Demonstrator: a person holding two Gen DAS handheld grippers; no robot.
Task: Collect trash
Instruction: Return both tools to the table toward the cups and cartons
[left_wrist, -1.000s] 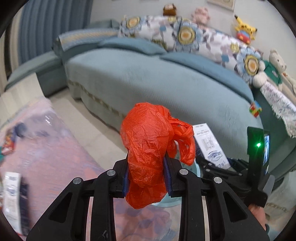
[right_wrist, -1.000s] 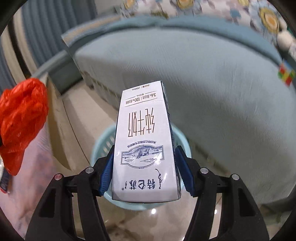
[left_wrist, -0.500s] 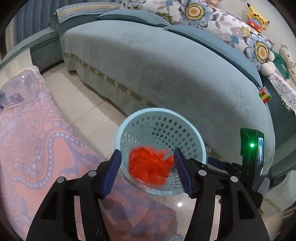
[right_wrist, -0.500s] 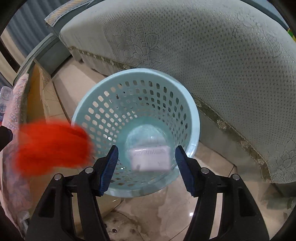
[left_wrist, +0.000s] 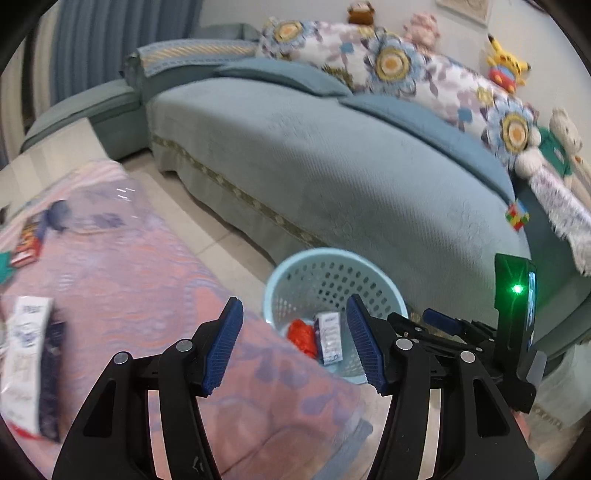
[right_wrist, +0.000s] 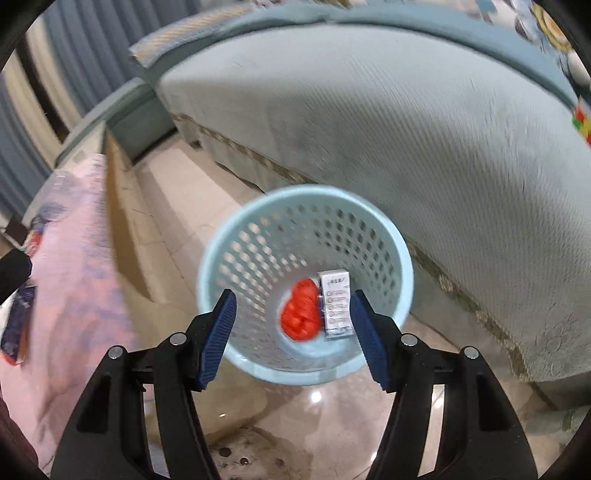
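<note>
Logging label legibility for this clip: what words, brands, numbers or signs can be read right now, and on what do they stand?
None can be quoted.
Milk carton in the basket, beside the red plastic bag: rows of small print and round icons, too small and blurred to read.
Second carton on the pink cloth: printing blurred by motion, unreadable.
Red packet at the cloth's far edge: blurred, unreadable.

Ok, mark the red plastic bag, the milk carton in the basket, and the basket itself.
red plastic bag (right_wrist: 300, 311), right wrist view, middle of the crumpled bundle.
milk carton (right_wrist: 335, 304), right wrist view, printed upper face.
basket (right_wrist: 236, 236), right wrist view, left rim.
</note>
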